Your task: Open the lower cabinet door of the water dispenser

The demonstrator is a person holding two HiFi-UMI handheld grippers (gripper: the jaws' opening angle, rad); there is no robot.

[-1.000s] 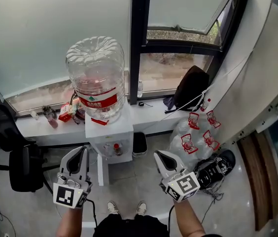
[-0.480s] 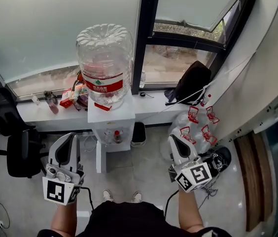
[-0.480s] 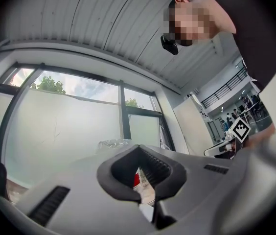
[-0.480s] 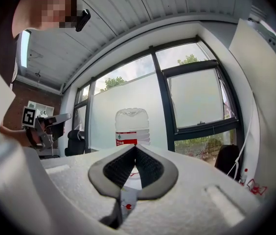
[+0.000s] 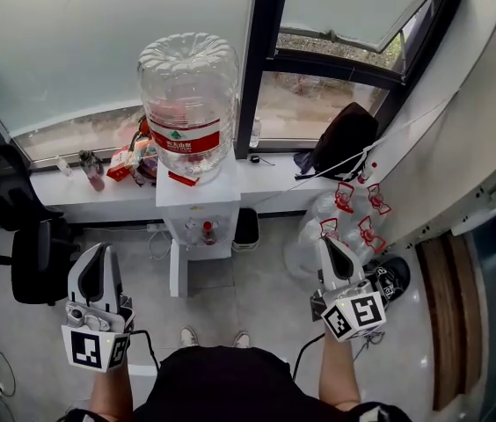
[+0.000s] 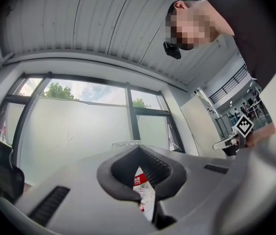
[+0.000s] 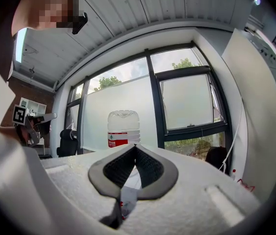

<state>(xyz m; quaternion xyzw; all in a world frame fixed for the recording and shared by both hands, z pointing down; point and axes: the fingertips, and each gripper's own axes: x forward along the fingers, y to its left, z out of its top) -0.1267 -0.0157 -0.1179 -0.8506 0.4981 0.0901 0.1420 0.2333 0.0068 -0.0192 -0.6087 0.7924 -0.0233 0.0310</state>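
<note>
Red label (image 5: 184, 140), white print unreadable, bands the bottle (image 5: 186, 77) atop the water dispenser (image 5: 200, 202).

No word or number is legible anywhere. The closest to print is the red label (image 5: 183, 139) around the water bottle (image 5: 186, 77), which stands ahead of and between the left tongs (image 5: 95, 253) and the right tongs (image 5: 330, 246). It shows a small green-and-white emblem above white characters too small to read. Each tongs carries a black-and-white square code: the left marker (image 5: 88, 348) and the right marker (image 5: 354, 316). Red printing on the clear bags (image 5: 345, 198) just ahead of the right tongs cannot be read either.
</note>
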